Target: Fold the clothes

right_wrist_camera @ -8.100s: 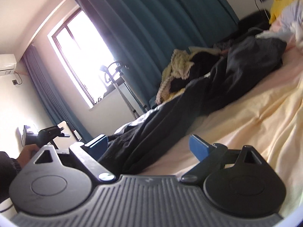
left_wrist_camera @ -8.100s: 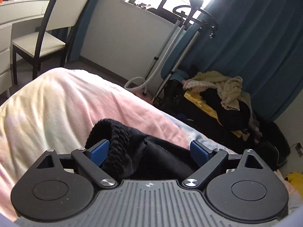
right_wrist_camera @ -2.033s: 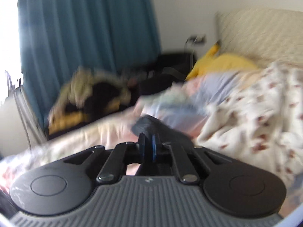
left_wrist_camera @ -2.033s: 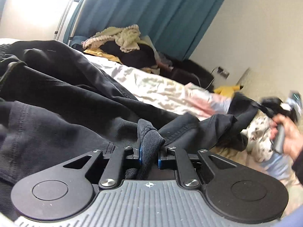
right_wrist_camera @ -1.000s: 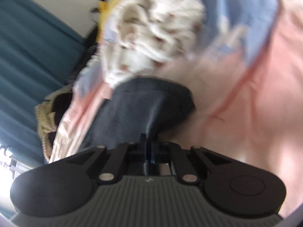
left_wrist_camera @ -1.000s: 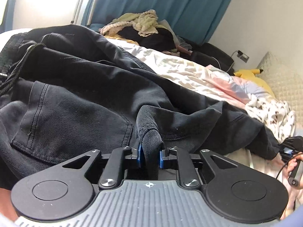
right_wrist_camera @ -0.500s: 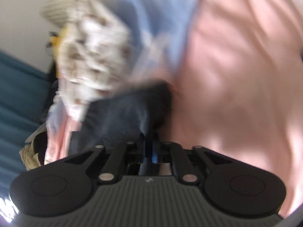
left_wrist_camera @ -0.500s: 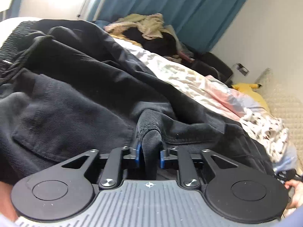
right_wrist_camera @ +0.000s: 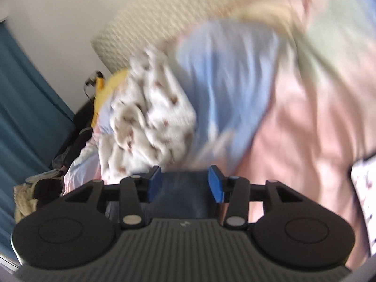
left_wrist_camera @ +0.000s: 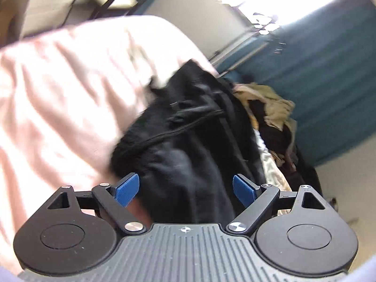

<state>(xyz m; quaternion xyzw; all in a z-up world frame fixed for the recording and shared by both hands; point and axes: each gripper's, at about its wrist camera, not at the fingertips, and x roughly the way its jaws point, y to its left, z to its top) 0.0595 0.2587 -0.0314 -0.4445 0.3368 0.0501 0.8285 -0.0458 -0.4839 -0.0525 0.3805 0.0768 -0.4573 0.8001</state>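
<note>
Pink bedspread (left_wrist_camera: 65, 98) underneath, black pants (left_wrist_camera: 188, 145) lying straight ahead of left gripper (left_wrist_camera: 185, 189), long axis running away toward curtain. Jaws opening wide, cloth between but not pinched. Right gripper (right_wrist_camera: 185, 183) also opening, dark cloth between pads, prob loose.
</note>
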